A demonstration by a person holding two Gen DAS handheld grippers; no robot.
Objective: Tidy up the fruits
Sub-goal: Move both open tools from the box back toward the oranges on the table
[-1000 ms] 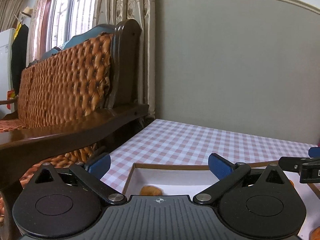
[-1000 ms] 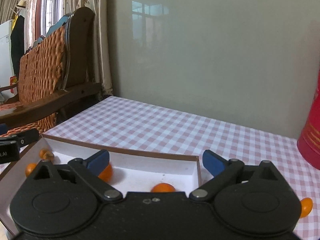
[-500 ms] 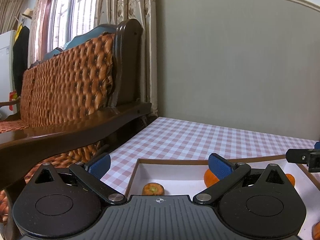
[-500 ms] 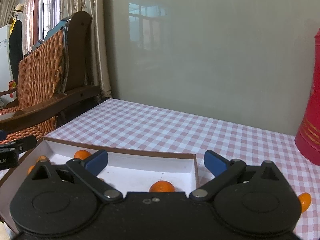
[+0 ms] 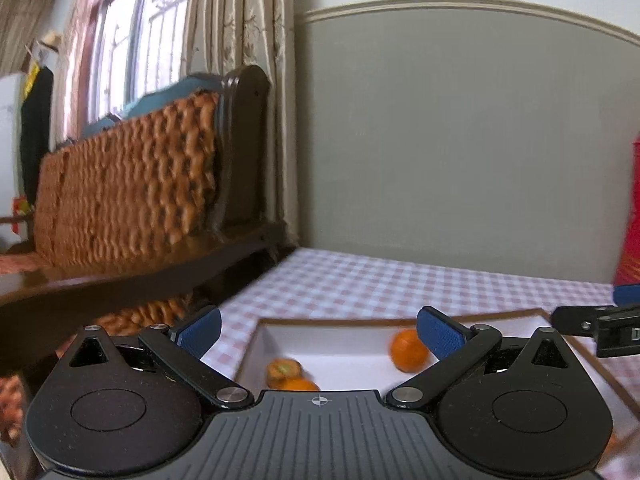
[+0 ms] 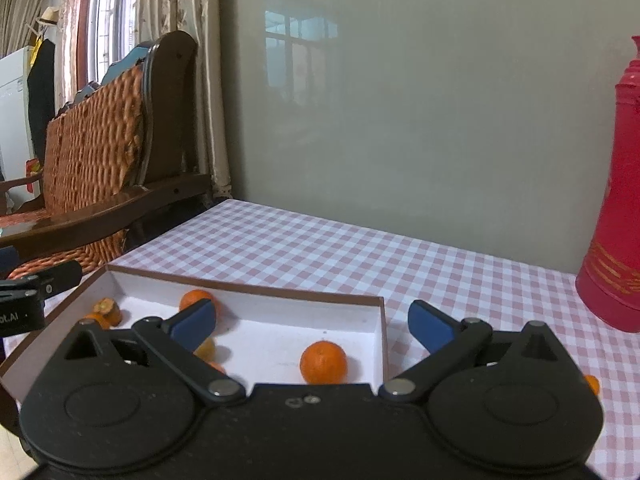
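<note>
Both claws have swung rightward over the shallow white brown-rimmed cardboard box (image 6: 256,290), where small orange tangerines (image 6: 323,362) lie. Left claw (image 5: 318,330) and right claw (image 6: 312,322) gape apart, empty.

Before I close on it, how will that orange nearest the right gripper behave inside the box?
The orange looks round and smooth, so a nudge would probably roll it across the flat white floor of the box. It sits near the box's right wall, which may stop it. The right gripper is open, wider than the fruit, so centring should be easy.
</note>
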